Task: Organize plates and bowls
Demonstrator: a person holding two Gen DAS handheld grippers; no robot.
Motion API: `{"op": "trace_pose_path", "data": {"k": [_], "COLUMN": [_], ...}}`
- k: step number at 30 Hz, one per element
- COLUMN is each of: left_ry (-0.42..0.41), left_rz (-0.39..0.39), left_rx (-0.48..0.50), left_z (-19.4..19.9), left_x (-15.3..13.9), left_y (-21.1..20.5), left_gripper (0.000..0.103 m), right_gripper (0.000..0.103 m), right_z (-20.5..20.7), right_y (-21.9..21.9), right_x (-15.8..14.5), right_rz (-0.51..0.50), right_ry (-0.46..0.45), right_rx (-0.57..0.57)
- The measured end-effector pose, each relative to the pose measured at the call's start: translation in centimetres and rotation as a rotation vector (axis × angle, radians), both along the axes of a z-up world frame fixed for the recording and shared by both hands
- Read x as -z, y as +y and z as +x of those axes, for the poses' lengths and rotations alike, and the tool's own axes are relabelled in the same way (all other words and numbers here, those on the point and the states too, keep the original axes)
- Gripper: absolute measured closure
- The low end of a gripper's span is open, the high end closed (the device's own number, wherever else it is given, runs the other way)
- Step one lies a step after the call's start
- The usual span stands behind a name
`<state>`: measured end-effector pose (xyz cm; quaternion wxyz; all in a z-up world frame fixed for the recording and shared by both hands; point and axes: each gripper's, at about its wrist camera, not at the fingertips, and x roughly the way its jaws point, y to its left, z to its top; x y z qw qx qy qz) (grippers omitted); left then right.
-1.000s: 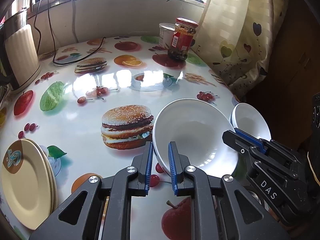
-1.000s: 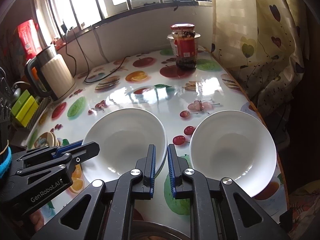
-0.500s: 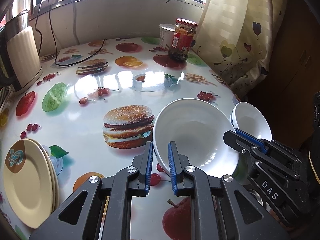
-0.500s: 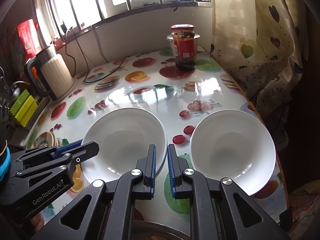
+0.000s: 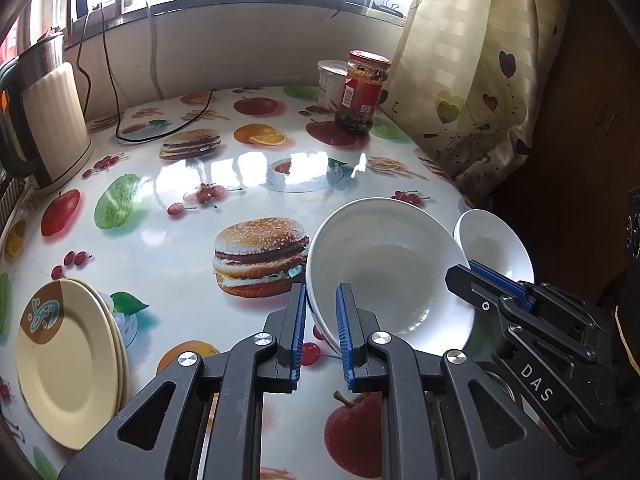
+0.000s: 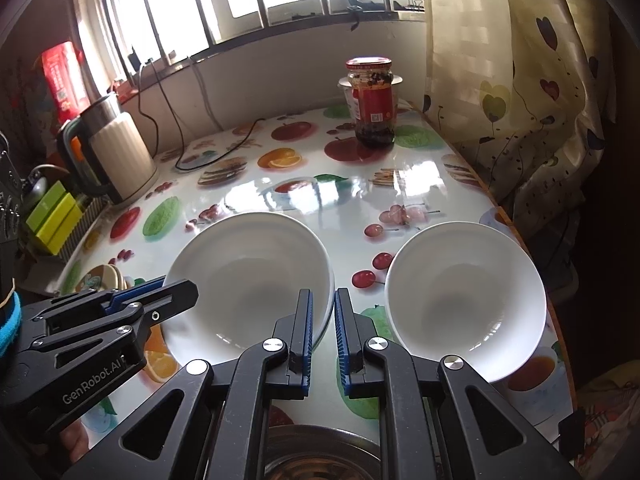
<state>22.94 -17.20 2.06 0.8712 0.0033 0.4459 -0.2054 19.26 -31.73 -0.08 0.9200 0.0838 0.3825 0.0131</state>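
1. Two hand-held grippers worked over the same near white bowl (image 5: 384, 276), which sat on the fruit-print table (image 5: 168, 240) close to its near edge.
2. Left gripper (image 5: 321, 334): its blue pads pinched the bowl's near-left rim, one pad outside the wall and one inside.
3. Right gripper (image 6: 321, 334): its jaws were drawn nearly together at the bowl's near-right rim; the rim edge sat in the narrow gap, but actual pad contact could not be told.
4. A metal pot rim (image 6: 320, 452) showed below the right gripper at the near edge.
5. A second white bowl (image 6: 466, 300) stood just beside the first, on the right, apart from it.
6. A stack of cream plates (image 5: 66, 364) lay at the near left of the table.
7. Farther back stood a kettle (image 5: 52, 116) on the left and a red-lidded jar (image 5: 360, 92) near the curtain (image 5: 472, 80).
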Motion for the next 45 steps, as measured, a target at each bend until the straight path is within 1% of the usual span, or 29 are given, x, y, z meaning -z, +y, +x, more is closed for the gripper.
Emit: {"op": "trace_pose_path", "data": {"k": [16, 24, 34, 45], "left_ry": [-0.038, -0.046, -0.047, -0.025], "left_rz": [-0.027, -0.040, -0.055, -0.064], "left_rx": [0.033, 0.061, 0.089, 0.133], "left_z": [-3.0, -4.7, -6.8, -8.7], "left_x": [-2.1, -2.7, -2.8, -2.0], "left_y": [0.3, 0.3, 0.2, -0.3], "left_gripper": [0.087, 0.087, 0.087, 0.087], "right_gripper": [0.091, 0.091, 0.091, 0.091], "right_z": [-3.2, -5.4, -8.4, -11.3], "right_y": [0.5, 0.7, 0.8, 0.5], "right_x": [-2.2, -3.0, -3.2, -3.1], "right_rz": [-0.013, -0.026, -0.020, -0.018], "right_ry": [-0.047, -0.053, -0.065, -0.071], "right_rx": [0.011, 0.031, 0.062, 0.104]}}
